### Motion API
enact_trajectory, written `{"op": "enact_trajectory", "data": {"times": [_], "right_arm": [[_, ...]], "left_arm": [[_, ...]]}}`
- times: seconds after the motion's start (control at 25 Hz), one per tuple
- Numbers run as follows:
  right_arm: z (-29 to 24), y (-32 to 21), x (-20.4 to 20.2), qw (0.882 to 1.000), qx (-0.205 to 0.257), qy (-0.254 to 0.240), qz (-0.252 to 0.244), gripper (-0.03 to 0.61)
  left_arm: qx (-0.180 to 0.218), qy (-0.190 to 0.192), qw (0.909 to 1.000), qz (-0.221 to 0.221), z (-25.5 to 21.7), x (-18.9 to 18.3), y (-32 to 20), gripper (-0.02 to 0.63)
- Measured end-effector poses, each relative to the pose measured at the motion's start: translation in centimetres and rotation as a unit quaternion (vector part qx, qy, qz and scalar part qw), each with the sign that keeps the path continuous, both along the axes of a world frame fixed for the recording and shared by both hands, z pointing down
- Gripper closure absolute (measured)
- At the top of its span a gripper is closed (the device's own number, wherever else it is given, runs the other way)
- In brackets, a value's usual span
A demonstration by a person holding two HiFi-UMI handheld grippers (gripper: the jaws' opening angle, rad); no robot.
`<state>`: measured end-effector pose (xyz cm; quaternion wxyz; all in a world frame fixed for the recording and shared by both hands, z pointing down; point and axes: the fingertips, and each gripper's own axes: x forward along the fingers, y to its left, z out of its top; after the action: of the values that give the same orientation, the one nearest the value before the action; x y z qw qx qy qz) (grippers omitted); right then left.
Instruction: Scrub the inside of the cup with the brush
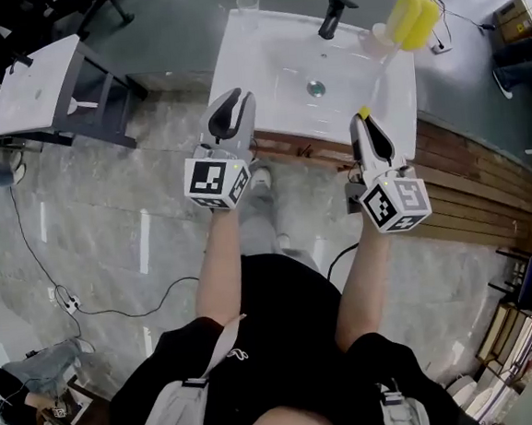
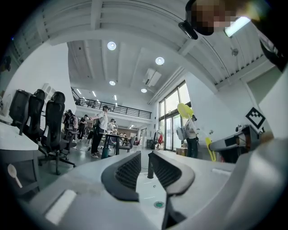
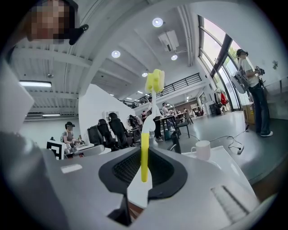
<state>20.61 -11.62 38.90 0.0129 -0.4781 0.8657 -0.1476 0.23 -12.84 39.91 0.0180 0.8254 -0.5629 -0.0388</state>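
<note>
Head view — right tool (image 1: 366, 122) level, outstretched

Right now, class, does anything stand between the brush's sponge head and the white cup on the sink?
Nothing visible does. The yellow sponge head, on the brush held in the right gripper, hangs beside the white cup. The black faucet stands to the cup's other side, out of the path.

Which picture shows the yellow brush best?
The head view: it shows the whole brush, from its yellow sponge head down to the handle clamped in the right gripper. The right gripper view looks up along the handle; the left gripper view shows it small and off to the side.
</note>
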Motion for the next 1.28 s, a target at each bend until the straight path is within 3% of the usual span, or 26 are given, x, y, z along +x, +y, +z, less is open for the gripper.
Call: {"op": "enact_trajectory", "data": {"times": [0.24, 0.72, 1.28], "right_arm": [[1.0, -3.3, -1.9, 1.000, -0.004, 0.001, -0.012, 0.528], [2.6, -9.5, -4.4, 1.000, -0.014, 0.006, -0.010, 0.528], [4.9, -15.2, -6.2, 0.999, -0.031, 0.006, 0.007, 0.528]], "left_arm": [[-0.013, -0.025, 0.9996, -0.002, 2.1, -1.6, -4.8, 0.448], [-0.052, -0.019, 0.9980, 0.032, 7.3, -3.6, -14.5, 0.339], [-0.077, -0.040, 0.9942, 0.063, 11.8, -4.4, -24.2, 0.299]]}}
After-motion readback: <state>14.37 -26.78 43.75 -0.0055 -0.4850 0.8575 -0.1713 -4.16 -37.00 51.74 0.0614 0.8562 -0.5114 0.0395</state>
